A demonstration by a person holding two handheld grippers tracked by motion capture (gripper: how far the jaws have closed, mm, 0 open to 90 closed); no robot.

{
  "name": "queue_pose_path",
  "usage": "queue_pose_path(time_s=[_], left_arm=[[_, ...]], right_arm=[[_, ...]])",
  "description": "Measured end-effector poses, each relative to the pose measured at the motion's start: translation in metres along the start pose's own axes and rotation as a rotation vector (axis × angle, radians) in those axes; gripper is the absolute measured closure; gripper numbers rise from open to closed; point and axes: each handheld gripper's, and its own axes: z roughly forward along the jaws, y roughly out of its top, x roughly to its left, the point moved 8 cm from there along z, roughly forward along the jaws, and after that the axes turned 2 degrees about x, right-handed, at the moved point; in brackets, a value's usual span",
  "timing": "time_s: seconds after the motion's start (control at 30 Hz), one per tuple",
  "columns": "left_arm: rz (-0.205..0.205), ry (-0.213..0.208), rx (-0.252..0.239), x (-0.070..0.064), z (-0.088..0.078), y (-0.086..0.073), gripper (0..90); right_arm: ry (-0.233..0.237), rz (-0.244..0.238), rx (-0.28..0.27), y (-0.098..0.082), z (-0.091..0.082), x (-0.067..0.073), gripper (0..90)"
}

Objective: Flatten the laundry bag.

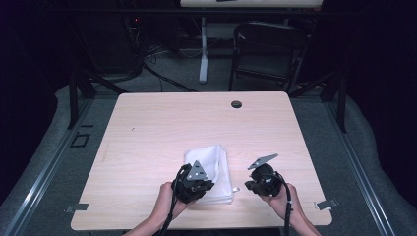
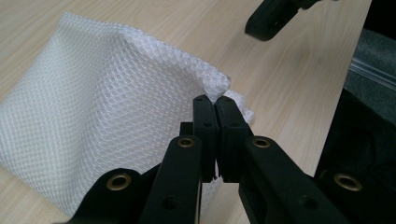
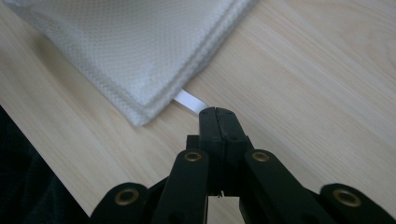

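A folded white mesh cloth (image 1: 216,169) lies on the near middle of the wooden table (image 1: 162,128). My left gripper (image 1: 202,188) is over its near left part, shut on a corner of the top layer. In the left gripper view that cloth (image 2: 93,107) rises in a fold to the closed jaw tips of the left gripper (image 2: 215,100). My right gripper (image 1: 247,187) sits just right of the cloth. It (image 3: 215,112) is shut on a small white tag (image 3: 189,100) that sticks out from the cloth's stacked corner (image 3: 140,112).
A black round grommet (image 1: 236,104) is set in the table near its far edge. Metal clips (image 1: 326,204) (image 1: 76,208) sit at the near corners. A dark folding chair (image 1: 268,49) stands beyond the table. The near table edge is close behind both hands.
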Motion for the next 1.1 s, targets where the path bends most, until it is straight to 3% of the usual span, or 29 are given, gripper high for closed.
queue_pose_path(time_s=[0.2,0.23,0.33,0.47,0.53,0.57,0.63,0.73,0.93,1.1], left_arm=[[0.016,0.004,-0.006,0.004,-0.002,0.004,88.6],[0.017,0.006,-0.006,0.005,-0.003,0.004,88.5],[0.013,0.013,0.002,0.008,-0.005,0.003,88.6],[0.013,0.046,-0.005,0.015,-0.012,-0.001,88.9],[0.000,0.059,-0.015,0.020,-0.016,-0.004,89.2],[-0.003,0.062,-0.009,0.023,-0.019,-0.007,89.3],[-0.021,0.075,-0.006,0.028,-0.023,-0.013,89.4],[-0.036,0.084,0.001,0.034,-0.027,-0.021,89.6],[-0.069,0.129,-0.025,0.047,-0.037,-0.029,89.9],[-0.084,0.142,-0.025,0.051,-0.043,-0.036,89.9]], right_arm=[[0.029,-0.054,-0.021,0.026,0.023,0.015,90.0],[0.046,-0.044,-0.034,0.031,0.028,0.018,90.0],[0.058,-0.057,-0.017,0.039,0.047,0.024,90.0],[0.063,-0.094,0.062,0.037,0.067,0.028,90.0],[0.062,-0.075,0.042,0.037,0.070,0.031,90.0],[0.056,-0.088,0.065,0.035,0.068,0.029,90.0],[0.057,-0.058,0.056,0.033,0.068,0.030,90.0],[0.045,-0.052,0.094,0.028,0.064,0.031,90.0],[0.031,-0.006,0.124,0.013,0.054,0.027,90.0],[0.052,0.009,0.129,0.004,0.048,0.022,90.0]])
